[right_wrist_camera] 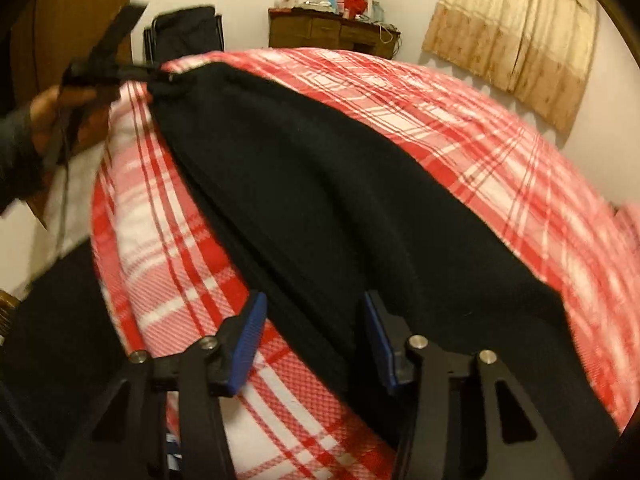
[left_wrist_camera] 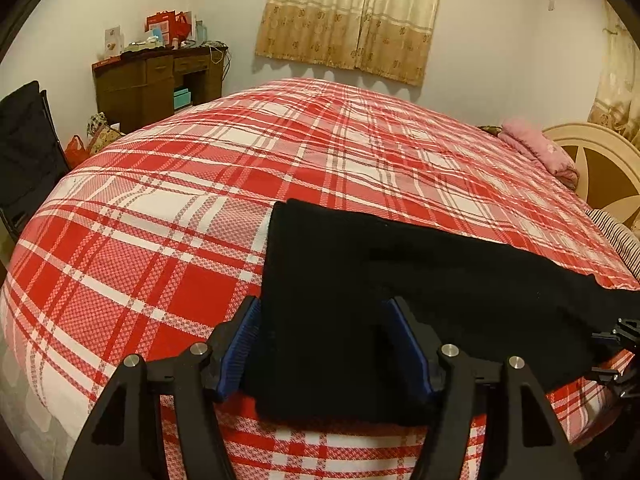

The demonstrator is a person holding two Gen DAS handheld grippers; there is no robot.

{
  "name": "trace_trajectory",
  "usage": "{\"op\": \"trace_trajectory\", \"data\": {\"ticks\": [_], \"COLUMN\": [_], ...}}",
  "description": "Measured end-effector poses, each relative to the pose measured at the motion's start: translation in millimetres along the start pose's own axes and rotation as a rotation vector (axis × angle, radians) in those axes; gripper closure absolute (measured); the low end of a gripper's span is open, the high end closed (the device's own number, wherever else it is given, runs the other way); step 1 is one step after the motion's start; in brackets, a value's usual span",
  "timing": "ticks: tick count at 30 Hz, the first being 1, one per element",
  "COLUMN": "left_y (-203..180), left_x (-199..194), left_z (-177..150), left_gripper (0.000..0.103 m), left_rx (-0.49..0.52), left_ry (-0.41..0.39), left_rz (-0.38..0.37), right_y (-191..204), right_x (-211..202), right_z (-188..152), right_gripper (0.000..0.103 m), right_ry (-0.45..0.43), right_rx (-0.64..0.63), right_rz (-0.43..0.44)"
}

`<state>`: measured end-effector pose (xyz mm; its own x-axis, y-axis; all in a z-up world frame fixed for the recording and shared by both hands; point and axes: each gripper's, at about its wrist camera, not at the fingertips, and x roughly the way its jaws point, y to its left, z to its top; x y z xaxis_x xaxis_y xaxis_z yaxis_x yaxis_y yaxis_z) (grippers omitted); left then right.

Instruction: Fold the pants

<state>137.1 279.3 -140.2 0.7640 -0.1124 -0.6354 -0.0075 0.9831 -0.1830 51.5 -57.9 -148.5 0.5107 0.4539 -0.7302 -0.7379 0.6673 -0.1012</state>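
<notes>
Black pants [left_wrist_camera: 360,280] lie folded lengthwise in a long strip on the red plaid bed cover [left_wrist_camera: 200,200]. My left gripper [left_wrist_camera: 323,302] is open, its blue pads standing on either side of one end of the strip without pressing it. My right gripper [right_wrist_camera: 315,296] is open too, low over the other end of the pants [right_wrist_camera: 320,180]; the near edge of the cloth runs between its pads. The right wrist view is blurred. It shows the left gripper [right_wrist_camera: 160,76] at the far end of the strip, held by a hand [right_wrist_camera: 52,116]. The right gripper [left_wrist_camera: 616,344] peeks in at the left view's right edge.
The bed's near edge runs just below both grippers. A pink folded blanket [left_wrist_camera: 540,152] and a cream headboard [left_wrist_camera: 600,160] are at the far right. A cluttered wooden desk [left_wrist_camera: 160,80], a black chair [left_wrist_camera: 24,152] and bags on the floor stand beyond the bed's left side.
</notes>
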Motion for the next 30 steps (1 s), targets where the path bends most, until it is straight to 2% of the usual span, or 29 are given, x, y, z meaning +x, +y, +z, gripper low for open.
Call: {"op": "trace_trajectory", "data": {"ticks": [2, 6, 9, 10, 11, 14, 20, 25, 27, 28, 29, 30], "left_y": [0.2, -2.8, -4.0, -3.0, -2.1, 1.2, 9.9, 13.2, 9.0, 5.6, 0.1, -6.7], "left_x": [0.5, 0.7, 0.9, 0.7, 0.5, -0.9, -3.8, -4.9, -10.5, -15.1, -20.3, -25.5], "left_z": [0.0, -2.6, -3.8, -3.4, -3.3, -2.4, -0.9, -2.2, -1.1, -0.5, 0.6, 1.3], "left_gripper": [0.035, 0.031, 0.030, 0.030, 0.030, 0.030, 0.030, 0.030, 0.030, 0.030, 0.030, 0.030], "left_rx": [-0.006, -0.003, -0.004, -0.009, -0.014, -0.030, -0.058, -0.068, -0.068, -0.063, -0.052, -0.037], "left_ry": [-0.004, -0.013, -0.015, -0.014, -0.013, -0.009, -0.008, -0.010, -0.026, -0.042, -0.062, -0.079], "left_rz": [-0.005, -0.002, -0.002, -0.008, -0.012, -0.028, -0.029, -0.020, -0.009, -0.003, -0.004, -0.015], "right_y": [-4.0, 7.1, 16.3, 18.4, 19.7, 22.6, 27.4, 22.5, 29.8, 33.6, 36.2, 39.4], "right_x": [-2.4, 8.4, 10.3, 8.6, 6.9, 3.0, -4.3, 10.8, 6.6, 6.2, 6.3, 6.2], "right_z": [2.6, 6.5, 7.6, 8.2, 8.3, 8.8, 6.8, 2.4, 3.0, 2.2, 1.0, -1.3], "right_gripper": [0.052, 0.055, 0.072, 0.085, 0.091, 0.095, 0.095, 0.095, 0.082, 0.065, 0.060, 0.060], "right_ry": [-0.011, 0.011, 0.011, 0.012, 0.012, 0.017, 0.012, 0.043, 0.031, 0.039, 0.046, 0.046], "right_rx": [0.030, 0.001, -0.042, -0.046, -0.046, -0.048, -0.022, -0.024, -0.068, -0.081, -0.089, -0.102], "right_rz": [0.014, -0.045, -0.066, -0.063, -0.061, -0.044, -0.007, -0.010, -0.040, -0.022, 0.001, -0.005]}}
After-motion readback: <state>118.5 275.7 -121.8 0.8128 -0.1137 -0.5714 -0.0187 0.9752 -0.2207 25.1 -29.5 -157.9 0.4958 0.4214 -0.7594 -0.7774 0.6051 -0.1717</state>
